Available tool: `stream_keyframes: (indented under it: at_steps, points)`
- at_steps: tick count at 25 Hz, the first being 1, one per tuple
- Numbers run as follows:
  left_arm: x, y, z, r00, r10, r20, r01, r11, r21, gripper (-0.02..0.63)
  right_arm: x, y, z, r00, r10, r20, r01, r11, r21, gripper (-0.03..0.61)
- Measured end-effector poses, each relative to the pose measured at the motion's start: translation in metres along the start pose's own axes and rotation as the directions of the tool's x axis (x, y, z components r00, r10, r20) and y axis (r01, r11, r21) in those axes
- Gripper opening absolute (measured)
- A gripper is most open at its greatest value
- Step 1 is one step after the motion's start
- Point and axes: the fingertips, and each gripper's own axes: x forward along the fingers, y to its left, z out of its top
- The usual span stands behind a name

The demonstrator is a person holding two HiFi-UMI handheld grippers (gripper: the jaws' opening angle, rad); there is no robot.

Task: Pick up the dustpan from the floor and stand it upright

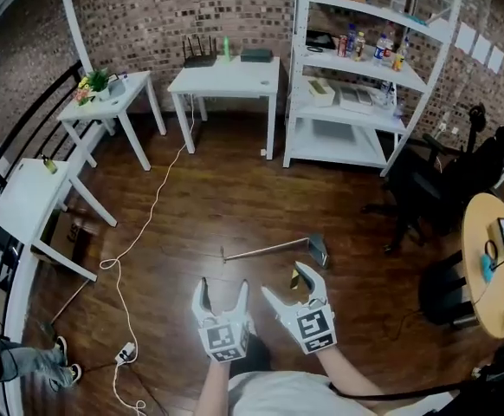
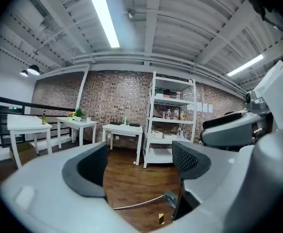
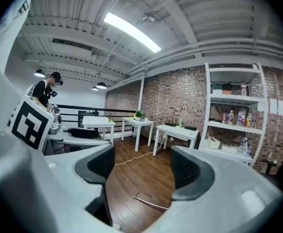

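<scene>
The dustpan lies flat on the wooden floor, its long thin metal handle stretching to the left. In the head view both grippers hover nearer to me than it. My left gripper is open and empty, below the handle's left part. My right gripper is open and empty just below the pan. In the left gripper view the pan and handle show between the wide jaws of my left gripper. The right gripper view shows only the handle, low between the jaws of my right gripper.
A small yellow-and-black marker lies on the floor by the right gripper. A white cable runs to a power strip at the left. White tables, a shelf unit, a black office chair and a round table ring the floor.
</scene>
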Motion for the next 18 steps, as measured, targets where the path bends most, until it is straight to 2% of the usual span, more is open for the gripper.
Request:
stream_keyframes:
  at_steps: [3, 7, 12, 18]
  points:
    - [0.051, 0.036, 0.008, 0.999, -0.023, -0.023, 0.024, 0.999, 0.027, 0.439, 0.064, 0.0, 0.012, 0.999, 0.036, -0.041, -0.037, 0.999, -0.02, 0.343]
    - [0.096, 0.085, -0.003, 0.999, -0.016, -0.047, 0.017, 1.0, 0.021, 0.442, 0.129, 0.0, 0.016, 0.995, 0.049, -0.082, -0.053, 0.998, -0.046, 0.336]
    - [0.147, 0.134, -0.054, 0.988, 0.006, -0.153, -0.005, 1.0, 0.009, 0.432, 0.197, 0.006, -0.006, 0.983, 0.086, -0.16, -0.098, 0.993, -0.069, 0.32]
    - [0.178, 0.164, -0.116, 0.962, 0.046, -0.268, -0.069, 0.995, -0.077, 0.423, 0.258, 0.006, -0.066, 0.941, 0.177, -0.288, -0.203, 0.977, -0.062, 0.3]
